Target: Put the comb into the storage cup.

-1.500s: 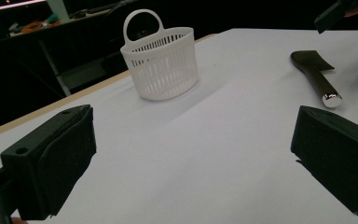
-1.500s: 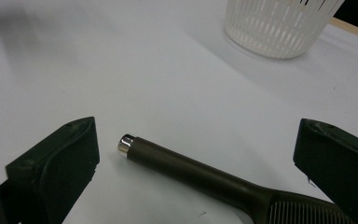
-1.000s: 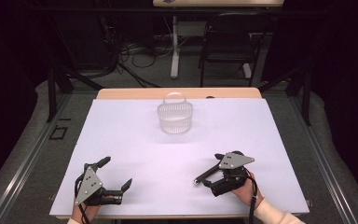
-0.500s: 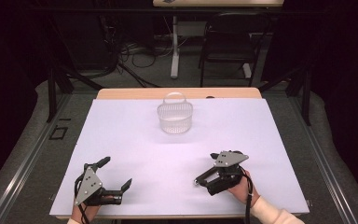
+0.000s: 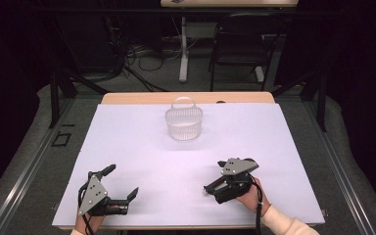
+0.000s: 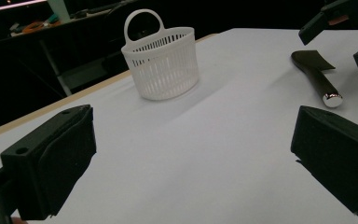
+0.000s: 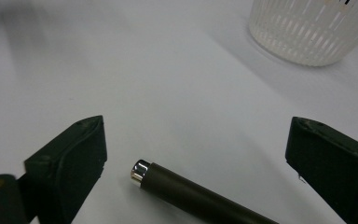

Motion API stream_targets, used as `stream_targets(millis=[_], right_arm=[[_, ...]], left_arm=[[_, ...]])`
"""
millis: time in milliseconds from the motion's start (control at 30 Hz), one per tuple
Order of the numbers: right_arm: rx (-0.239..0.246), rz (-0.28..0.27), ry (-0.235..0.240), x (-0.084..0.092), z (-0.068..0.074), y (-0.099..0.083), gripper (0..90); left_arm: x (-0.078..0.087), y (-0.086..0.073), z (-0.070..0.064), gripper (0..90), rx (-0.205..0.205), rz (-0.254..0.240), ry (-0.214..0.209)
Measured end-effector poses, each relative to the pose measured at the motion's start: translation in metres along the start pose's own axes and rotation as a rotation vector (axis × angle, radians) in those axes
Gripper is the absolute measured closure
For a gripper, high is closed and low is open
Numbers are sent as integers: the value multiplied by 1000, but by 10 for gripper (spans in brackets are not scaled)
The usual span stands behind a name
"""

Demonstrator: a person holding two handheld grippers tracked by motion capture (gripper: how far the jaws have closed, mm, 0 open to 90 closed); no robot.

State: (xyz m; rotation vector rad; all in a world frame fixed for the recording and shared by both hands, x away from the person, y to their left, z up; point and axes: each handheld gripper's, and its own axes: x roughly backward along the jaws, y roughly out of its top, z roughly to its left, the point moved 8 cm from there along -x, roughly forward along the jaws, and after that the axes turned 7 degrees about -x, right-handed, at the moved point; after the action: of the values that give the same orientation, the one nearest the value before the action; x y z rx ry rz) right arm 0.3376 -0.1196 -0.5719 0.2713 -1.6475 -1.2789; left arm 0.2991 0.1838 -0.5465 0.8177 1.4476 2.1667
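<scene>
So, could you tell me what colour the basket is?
White basket, clearest in the left gripper view.

A: Any writing you can read here, on the basket or the mat?

B: None. The basket is plain white plastic, and the mat carries no print.

A: What about the dark handle with the shiny cap?

B: No brand or number on the part that shows.

A: The grey plates on the grippers?

B: Only holes; no letters. The square mark on the floor is an outline, not a sign.
</scene>
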Motion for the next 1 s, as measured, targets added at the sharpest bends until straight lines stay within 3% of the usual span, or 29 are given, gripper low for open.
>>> stream_targets(millis=[300, 433, 733, 1000], right_arm=[[9, 19, -4, -4, 2, 0, 255], [16, 35, -2, -5, 3, -1, 435], [19, 60, 11, -7, 5, -3, 735], [38, 73, 4, -10, 6, -4, 875]], left_arm=[[0, 0, 0, 0, 0, 1, 0], [0, 0, 0, 0, -1, 2, 0], [0, 0, 0, 0, -2, 4, 1], [0, -1, 0, 0, -3, 7, 2]])
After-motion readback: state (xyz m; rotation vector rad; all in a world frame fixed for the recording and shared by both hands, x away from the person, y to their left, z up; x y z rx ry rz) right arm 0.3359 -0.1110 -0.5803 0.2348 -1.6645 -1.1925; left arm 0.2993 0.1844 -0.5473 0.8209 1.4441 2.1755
